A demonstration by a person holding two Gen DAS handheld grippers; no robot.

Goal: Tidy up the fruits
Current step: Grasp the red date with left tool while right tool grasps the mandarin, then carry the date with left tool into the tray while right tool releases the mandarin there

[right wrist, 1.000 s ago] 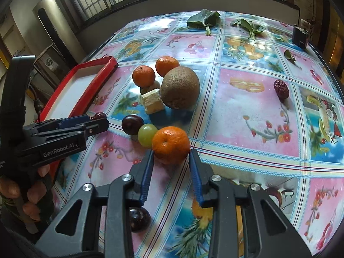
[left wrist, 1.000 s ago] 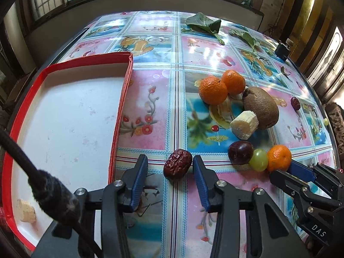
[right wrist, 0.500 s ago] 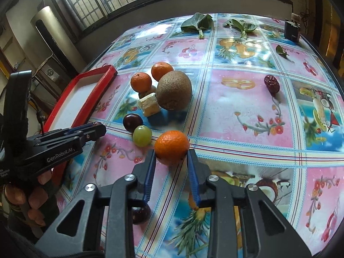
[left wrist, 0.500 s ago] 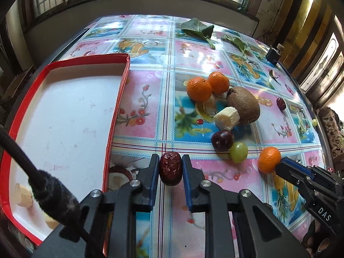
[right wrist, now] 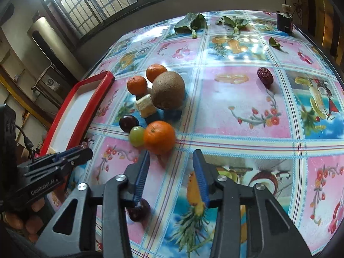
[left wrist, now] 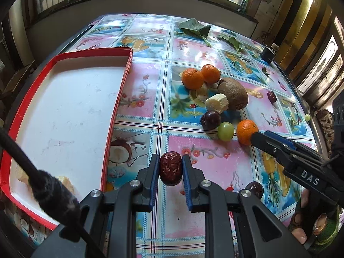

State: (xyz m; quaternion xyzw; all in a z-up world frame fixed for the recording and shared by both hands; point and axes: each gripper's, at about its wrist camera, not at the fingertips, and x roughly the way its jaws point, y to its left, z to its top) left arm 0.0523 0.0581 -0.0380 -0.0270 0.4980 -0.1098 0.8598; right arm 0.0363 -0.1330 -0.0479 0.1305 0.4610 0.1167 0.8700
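— 2 tongs are in view; how do they stand?

— Left tongs (left wrist: 171,167) are clamped on a wrinkled red jujube (left wrist: 170,168), with both blue pads pressed against its sides, above the flowered table (left wrist: 148,99) just beside the red-rimmed tray (left wrist: 116,105).

— And the right tongs (right wrist: 171,167)?

— Their jaws are opening. Nothing sits between the pads. A mandarin (right wrist: 159,137) lies just past the tips, on the cloth, touching a green grape (right wrist: 137,135).

— What else is by that mandarin?

— A dark plum (right wrist: 128,123) just beyond the grape, then a banana chunk (right wrist: 145,105) leaning on a kiwi (right wrist: 168,90). 2 more mandarins (right wrist: 137,85) sit behind the kiwi, touching each other.

— Anything apart from that cluster?

— A second jujube (right wrist: 265,76) lies alone, well off to the right. Another dark plum (right wrist: 138,211) rests under the right tongs, near the left finger's base. Green leaves (right wrist: 190,22) lie at the far edge of the table.

— Is the tray holding anything?

— Pale pieces (left wrist: 64,182) lie at its near corner, partly hidden by a black cable (left wrist: 43,185); I cannot tell what they are. The rest of its white floor shows only smudges.
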